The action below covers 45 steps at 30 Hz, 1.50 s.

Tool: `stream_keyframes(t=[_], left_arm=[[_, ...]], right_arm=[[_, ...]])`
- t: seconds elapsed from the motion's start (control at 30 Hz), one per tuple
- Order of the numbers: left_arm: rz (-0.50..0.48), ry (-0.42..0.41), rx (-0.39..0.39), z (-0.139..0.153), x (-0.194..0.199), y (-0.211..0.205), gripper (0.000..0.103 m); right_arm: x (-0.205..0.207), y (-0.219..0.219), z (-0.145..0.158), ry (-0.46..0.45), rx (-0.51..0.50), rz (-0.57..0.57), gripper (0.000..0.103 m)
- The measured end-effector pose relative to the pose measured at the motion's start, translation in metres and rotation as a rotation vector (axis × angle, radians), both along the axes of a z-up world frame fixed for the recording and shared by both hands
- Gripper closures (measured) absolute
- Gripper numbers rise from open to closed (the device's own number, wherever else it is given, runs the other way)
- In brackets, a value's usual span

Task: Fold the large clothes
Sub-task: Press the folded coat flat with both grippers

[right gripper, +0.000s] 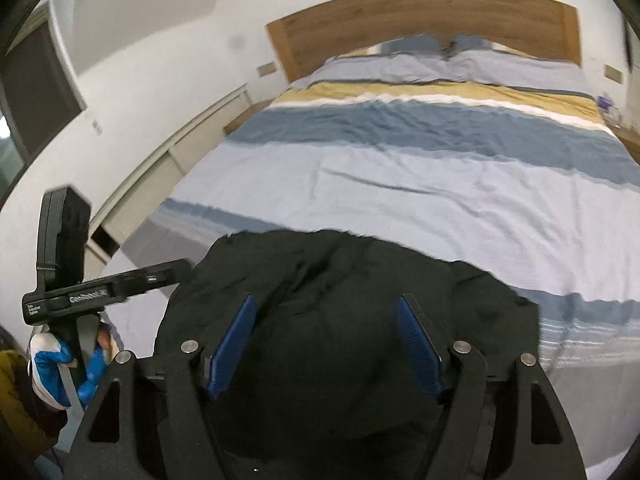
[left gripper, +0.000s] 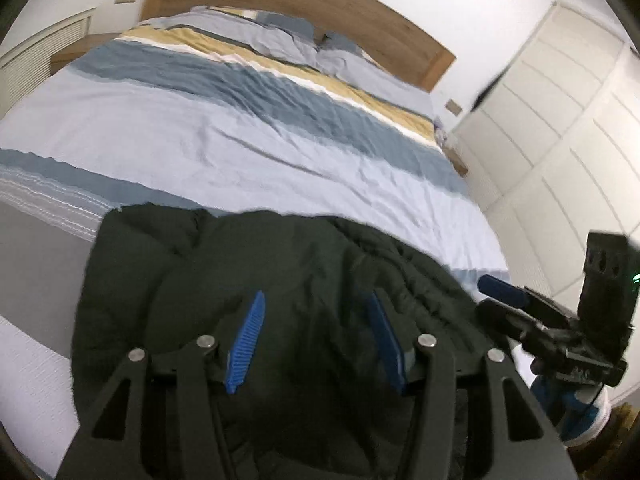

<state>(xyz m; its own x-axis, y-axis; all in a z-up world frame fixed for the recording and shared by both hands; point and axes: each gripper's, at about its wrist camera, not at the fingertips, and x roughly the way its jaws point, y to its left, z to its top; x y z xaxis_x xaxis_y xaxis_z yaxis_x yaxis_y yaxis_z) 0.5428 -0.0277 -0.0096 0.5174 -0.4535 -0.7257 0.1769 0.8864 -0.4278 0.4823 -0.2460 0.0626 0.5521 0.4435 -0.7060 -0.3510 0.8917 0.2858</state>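
Bedroom: white walls, a white panelled wardrobe (left gripper: pixel 560 128) on my right, a wooden headboard (right gripper: pixel 432 16) at the far end. The bed (right gripper: pixel 400 184) fills both views, made up with a duvet cover in pale blue, slate blue, white and mustard bands, lightly creased, two pillows (right gripper: pixel 440 60) lying against the headboard.

The garment (left gripper: pixel 256 264), a large dark padded jacket by its look, lies bunched at the near foot edge of the bed, directly under both tools. It is a rumpled heap, not spread flat; I cannot make out sleeves, collar or hem in either view, and both pictures are somewhat motion-blurred.

My left gripper (left gripper: pixel 316 340) hangs over the heap with its blue pads well apart, holding nothing. My right gripper (right gripper: pixel 328 344) is likewise wide open over the dark fabric, nothing between the pads. In the left view the right tool sits beside the jacket's right edge; in the right view the left tool sits at its left edge, with my gloved left hand (right gripper: pixel 64 364) on its handle. Whether either set of pads touches the cloth, I cannot tell.

Assessment: folding proper is not begun. The step in hand appears to be positioning for a first grasp. The next move calls for each gripper to find an outer edge on its own side, close on a single layer if possible, then lift and draw the jacket up the bed to lay it flat. Thick padding may resist a shallow pinch.
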Motion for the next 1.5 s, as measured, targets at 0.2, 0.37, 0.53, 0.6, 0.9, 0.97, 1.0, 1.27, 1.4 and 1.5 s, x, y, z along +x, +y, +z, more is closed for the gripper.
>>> stream_keyframes(t=[0.2,0.37,0.53,0.6,0.9,0.97,1.0,1.27,1.4,1.5], left_arm=[[-0.026,0.061,0.128,-0.075,-0.030,-0.008,0.051],[-0.002,0.049,0.138,-0.116,-0.050,-0.005,0.051],[0.011,0.047,0.160,-0.132,-0.054,-0.010,0.051],[-0.002,0.060,0.169,-0.128,-0.053,-0.010,0.051],[-0.047,-0.022,0.172,-0.063,-0.075,-0.019,0.051],[-0.064,-0.033,0.190,-0.062,-0.075,-0.027,0.051],[-0.064,-0.025,0.191,-0.066,-0.075,-0.029,0.051],[-0.037,0.036,0.235,-0.108,-0.079,-0.028,0.049],[-0.023,0.060,0.237,-0.098,-0.084,-0.026,0.046],[-0.004,0.074,0.240,-0.087,-0.090,-0.022,0.045]], right_arm=[[-0.014,0.021,-0.056,0.074,-0.108,0.051,0.026],[-0.026,0.016,-0.118,0.114,-0.178,0.043,0.026],[-0.032,0.016,-0.141,0.101,-0.188,0.017,0.026],[-0.033,0.016,-0.141,0.108,-0.202,0.016,0.026],[-0.057,0.013,-0.094,0.128,-0.229,0.062,0.026],[-0.064,0.013,-0.085,0.113,-0.211,0.063,0.026],[-0.067,0.012,-0.084,0.107,-0.205,0.064,0.026],[-0.058,0.011,-0.128,0.190,-0.215,0.031,0.024],[-0.062,0.007,-0.128,0.207,-0.199,0.001,0.024],[-0.067,0.003,-0.125,0.226,-0.200,-0.013,0.024]])
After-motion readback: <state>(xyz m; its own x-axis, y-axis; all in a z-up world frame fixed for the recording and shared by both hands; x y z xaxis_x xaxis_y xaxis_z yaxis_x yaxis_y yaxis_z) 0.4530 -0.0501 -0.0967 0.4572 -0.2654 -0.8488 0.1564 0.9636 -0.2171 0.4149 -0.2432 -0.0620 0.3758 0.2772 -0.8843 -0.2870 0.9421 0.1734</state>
